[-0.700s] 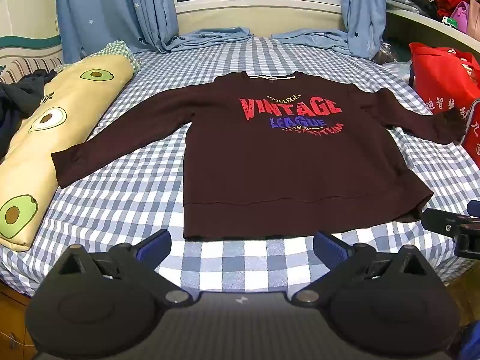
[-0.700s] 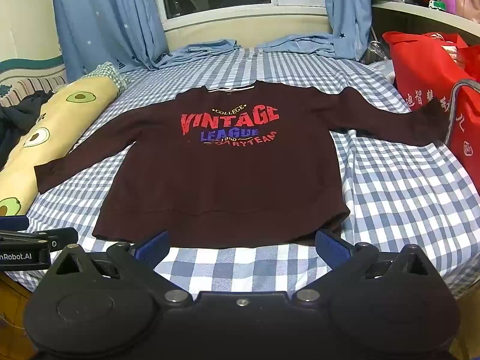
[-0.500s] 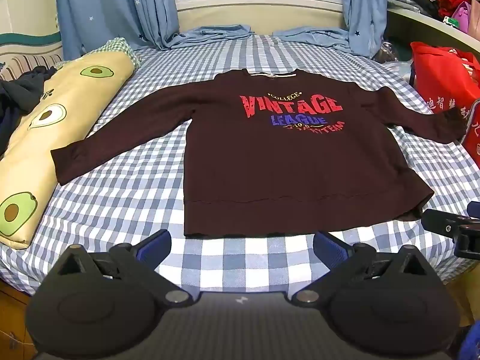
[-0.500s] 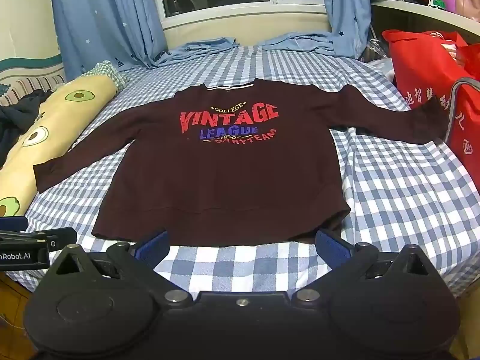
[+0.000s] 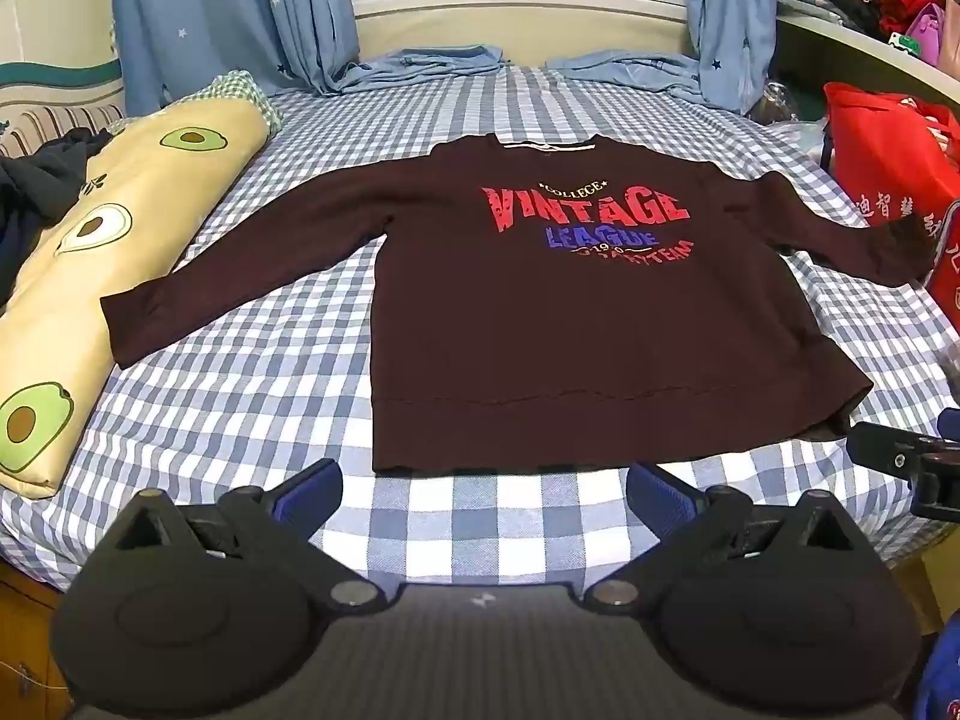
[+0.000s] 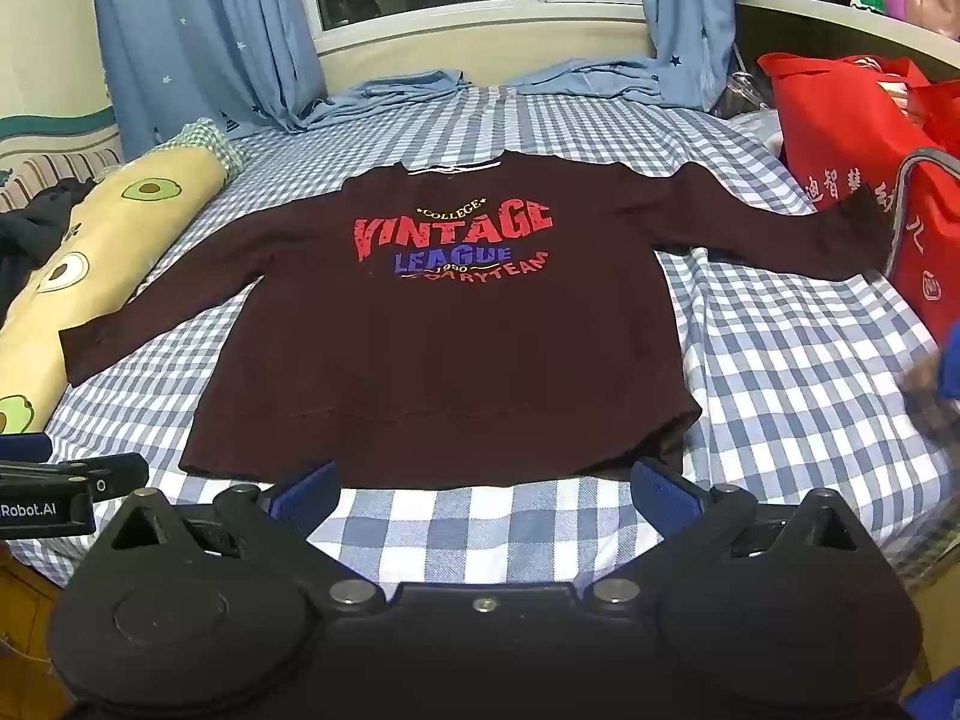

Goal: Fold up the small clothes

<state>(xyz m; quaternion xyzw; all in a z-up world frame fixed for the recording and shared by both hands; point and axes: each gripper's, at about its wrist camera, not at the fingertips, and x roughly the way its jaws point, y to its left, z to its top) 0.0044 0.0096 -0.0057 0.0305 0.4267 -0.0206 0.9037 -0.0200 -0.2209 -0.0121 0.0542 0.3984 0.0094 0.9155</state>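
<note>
Both grippers hanging spread wide over the near edge of the bed, nothing between their fingers.

The left gripper (image 5: 483, 489) is hovering with its blue-padded fingers (image 5: 309, 489) standing far apart just short of the sweatshirt's hem, and the right gripper (image 6: 483, 486) is doing the same, gripping nothing. The dark maroon sweatshirt (image 5: 570, 324) is lying flat, print up, in the middle of the blue-and-white checked bed (image 5: 252, 372), neckline at the far side and both sleeves stretching out to left and right. An avocado-print pillow (image 5: 108, 252) is lying along the bed's left edge, touching the left cuff; a red bag (image 6: 840, 138) is standing at the right by the other cuff. Blue curtains (image 6: 204, 42) are hanging at the far window.
</note>
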